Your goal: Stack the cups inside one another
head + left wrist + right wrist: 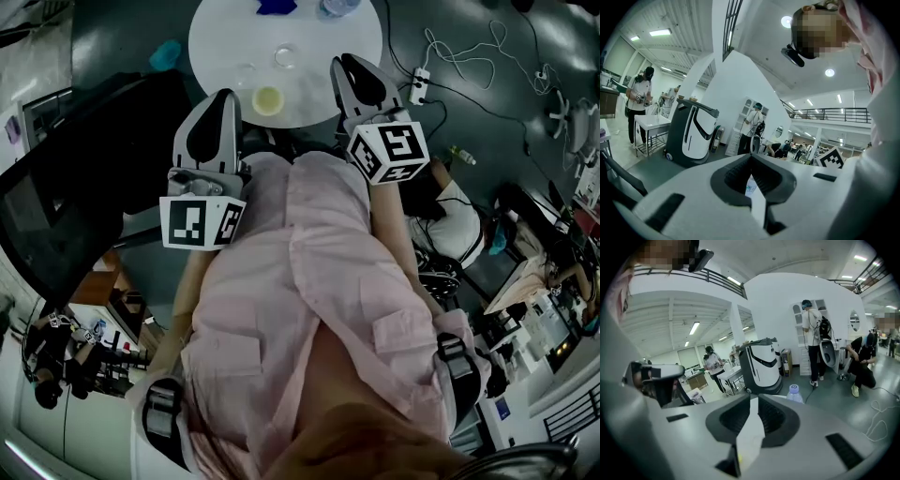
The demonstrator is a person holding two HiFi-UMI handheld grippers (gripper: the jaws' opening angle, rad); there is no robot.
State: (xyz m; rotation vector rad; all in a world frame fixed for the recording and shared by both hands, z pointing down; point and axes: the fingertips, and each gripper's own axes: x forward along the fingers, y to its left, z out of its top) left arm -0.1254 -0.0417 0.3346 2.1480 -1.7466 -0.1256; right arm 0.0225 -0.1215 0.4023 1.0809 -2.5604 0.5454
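My left gripper [225,96] and right gripper [349,64] sit closed, empty — if I reach the yellow cup [268,99] without opening, I'll just shove it over.

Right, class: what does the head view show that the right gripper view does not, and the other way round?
Head view only: the clear cup and the blue thing on the table, and the cube with markers. Right gripper view only: the ceiling lights and the white machine. Both: the right gripper, jaws shut, and the bottle.
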